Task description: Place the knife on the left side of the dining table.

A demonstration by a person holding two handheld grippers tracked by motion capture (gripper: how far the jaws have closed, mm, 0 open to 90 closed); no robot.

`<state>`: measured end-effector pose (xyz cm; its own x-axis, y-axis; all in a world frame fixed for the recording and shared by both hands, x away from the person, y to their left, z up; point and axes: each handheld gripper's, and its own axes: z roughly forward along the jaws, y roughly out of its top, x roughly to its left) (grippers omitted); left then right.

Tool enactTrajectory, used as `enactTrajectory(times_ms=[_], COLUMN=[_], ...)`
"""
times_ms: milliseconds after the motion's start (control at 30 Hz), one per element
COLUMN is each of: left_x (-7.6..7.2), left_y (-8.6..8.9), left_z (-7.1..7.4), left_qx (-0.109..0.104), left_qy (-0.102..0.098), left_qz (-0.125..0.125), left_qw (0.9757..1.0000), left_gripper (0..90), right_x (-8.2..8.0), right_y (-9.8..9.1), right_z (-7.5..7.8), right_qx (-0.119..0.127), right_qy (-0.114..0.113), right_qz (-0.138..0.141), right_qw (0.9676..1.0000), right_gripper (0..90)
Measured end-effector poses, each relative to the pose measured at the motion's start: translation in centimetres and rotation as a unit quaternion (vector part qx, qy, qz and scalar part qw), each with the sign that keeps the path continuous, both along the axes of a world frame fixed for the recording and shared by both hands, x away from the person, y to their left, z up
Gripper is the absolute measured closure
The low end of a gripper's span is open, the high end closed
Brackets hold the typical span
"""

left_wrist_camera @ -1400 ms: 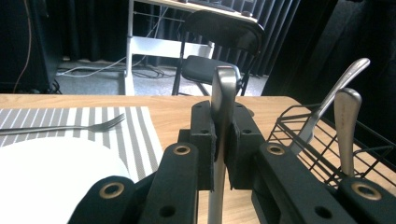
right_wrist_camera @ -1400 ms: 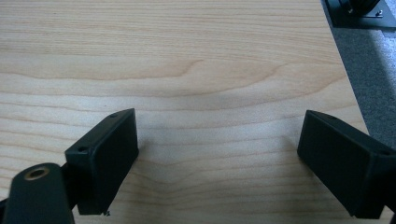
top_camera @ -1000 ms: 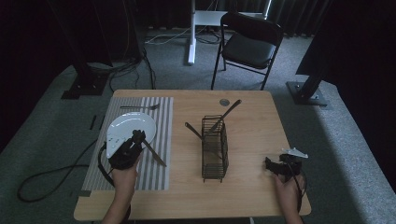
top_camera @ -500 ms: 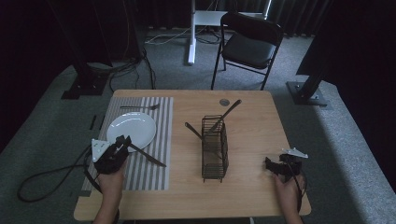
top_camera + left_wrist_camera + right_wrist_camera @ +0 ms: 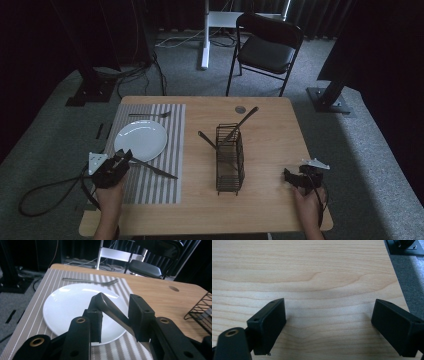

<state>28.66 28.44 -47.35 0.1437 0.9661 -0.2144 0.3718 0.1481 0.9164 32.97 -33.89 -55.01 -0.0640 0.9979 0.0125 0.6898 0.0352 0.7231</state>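
Steel knife (image 5: 150, 167) lies diagonal, handle between left tool's (image 5: 122, 157) just-opening, spread jaws

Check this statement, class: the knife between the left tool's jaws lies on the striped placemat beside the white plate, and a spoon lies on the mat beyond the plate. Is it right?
One detail is wrong: beyond the white plate lies a fork, not a spoon; the left gripper view shows its tines. The rest stands: the knife sits between the left tool's jaws on the striped placemat beside the plate.
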Motion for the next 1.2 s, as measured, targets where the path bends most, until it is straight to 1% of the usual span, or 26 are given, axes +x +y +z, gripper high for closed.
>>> enactTrajectory(times_ms=[33, 67, 133, 167, 233, 333, 367, 467, 500, 533, 567, 667, 700, 733, 767, 800, 833, 867, 900, 933, 1000, 1033, 1067, 1100, 1200], left_x=[0.1, 0.1, 0.1, 0.2, 0.2, 0.1, 0.1, 0.1, 0.1, 0.1, 0.2, 0.3, 0.4, 0.4, 0.4, 0.4, 0.5, 0.5, 0.5, 0.5, 0.6, 0.8, 0.8, 1.0, 1.2], left_y=[0.5, 0.5, 1.0, 1.4, 1.6, 2.0, 2.4, 2.7, 3.0, 3.0, 3.3, 3.6, 3.9, 3.9, 4.1, 4.1, 4.3, 4.3, 4.5, 4.5, 4.6, 4.6, 4.6, 4.6, 4.6], left_z=[-0.5, -0.5, -1.0, -1.4, -1.7, -2.3, -2.7, -3.1, -3.4, -3.4, -3.8, -4.1, -4.5, -4.5, -5.0, -5.0, -5.5, -5.5, -5.9, -5.9, -6.1, -6.3, -6.3, -6.4, -6.5], left_qx=[-0.008, -0.008, -0.017, -0.024, -0.026, -0.019, -0.024, -0.024, -0.032, -0.032, -0.035, -0.036, -0.040, -0.040, -0.031, -0.031, -0.026, -0.026, -0.028, -0.028, -0.029, -0.022, -0.022, -0.018, -0.011], left_qy=[0.007, 0.007, 0.011, 0.019, 0.022, 0.031, 0.039, 0.042, 0.046, 0.046, 0.050, 0.052, 0.058, 0.058, 0.063, 0.063, 0.073, 0.073, 0.079, 0.079, 0.087, 0.094, 0.094, 0.101, 0.103], left_qz=[0.006, 0.006, 0.005, 0.007, 0.006, 0.009, 0.012, 0.013, 0.011, 0.011, 0.007, 0.001, -0.002, -0.002, -0.002, -0.002, 0.001, 0.001, 0.002, 0.002, 0.003, 0.002, 0.002, 0.002, 0.001], left_qw=[0.9999, 0.9999, 0.9998, 0.9995, 0.9994, 0.9993, 0.9989, 0.9987, 0.9984, 0.9984, 0.9981, 0.9980, 0.9975, 0.9975, 0.9975, 0.9975, 0.9970, 0.9970, 0.9964, 0.9964, 0.9958, 0.9953, 0.9953, 0.9948, 0.9946], left_gripper=[63.4, 62.9, 62.8, 61.8, 61.5, 58.0, 56.4, 55.2, 55.0, 54.7, 54.3, 53.5, 52.8, 52.3, 51.6, 51.1, 50.5, 50.4, 50.3, 50.0, 49.9, 49.3, 49.1, 48.9, 48.4], right_x=[0.0, 0.0, 0.0, 0.0, 0.0, 0.0, 0.0, 0.0, 0.0, 0.0, 0.0, 0.0, 0.0, 0.0, 0.0, 0.0, 0.0, 0.0, 0.0, 0.0, 0.0, 0.0, 0.0, 0.0, 0.0], right_y=[0.0, 0.0, 0.0, 0.0, 0.0, 0.0, 0.0, 0.0, 0.0, 0.0, 0.0, 0.0, 0.0, 0.0, 0.0, 0.0, 0.0, 0.0, 0.0, 0.0, 0.0, 0.0, 0.0, 0.0, 0.0], right_z=[0.0, 0.0, 0.0, 0.0, 0.0, 0.0, 0.0, 0.0, 0.0, 0.0, 0.0, 0.0, 0.0, 0.0, 0.0, 0.0, 0.0, 0.0, 0.0, 0.0, 0.0, 0.0, 0.0, 0.0, 0.0], right_qx=[0.000, 0.000, 0.000, 0.000, 0.000, 0.000, 0.000, 0.000, 0.000, 0.000, 0.000, 0.000, 0.000, 0.000, 0.000, 0.000, 0.000, 0.000, 0.000, 0.000, 0.000, 0.000, 0.000, 0.000, 0.000], right_qy=[0.000, 0.000, 0.000, 0.000, 0.000, 0.000, 0.000, 0.000, 0.000, 0.000, 0.000, 0.000, 0.000, 0.000, 0.000, 0.000, 0.000, 0.000, 0.000, 0.000, 0.000, 0.000, 0.000, 0.000, 0.000], right_qz=[0.000, 0.000, 0.000, 0.000, 0.000, 0.000, 0.000, 0.000, 0.000, 0.000, 0.000, 0.000, 0.000, 0.000, 0.000, 0.000, 0.000, 0.000, 0.000, 0.000, 0.000, 0.000, 0.000, 0.000, 0.000], right_qw=[1.0000, 1.0000, 1.0000, 1.0000, 1.0000, 1.0000, 1.0000, 1.0000, 1.0000, 1.0000, 1.0000, 1.0000, 1.0000, 1.0000, 1.0000, 1.0000, 1.0000, 1.0000, 1.0000, 1.0000, 1.0000, 1.0000, 1.0000, 1.0000, 1.0000], right_gripper=[11.8, 11.8, 11.8, 11.8, 11.8, 11.7, 11.8, 11.8, 11.8, 11.8, 11.8, 11.8, 11.8, 11.8, 11.9, 11.9, 11.9, 11.9, 11.9, 11.9, 11.9, 11.9, 11.9, 11.9, 11.9])
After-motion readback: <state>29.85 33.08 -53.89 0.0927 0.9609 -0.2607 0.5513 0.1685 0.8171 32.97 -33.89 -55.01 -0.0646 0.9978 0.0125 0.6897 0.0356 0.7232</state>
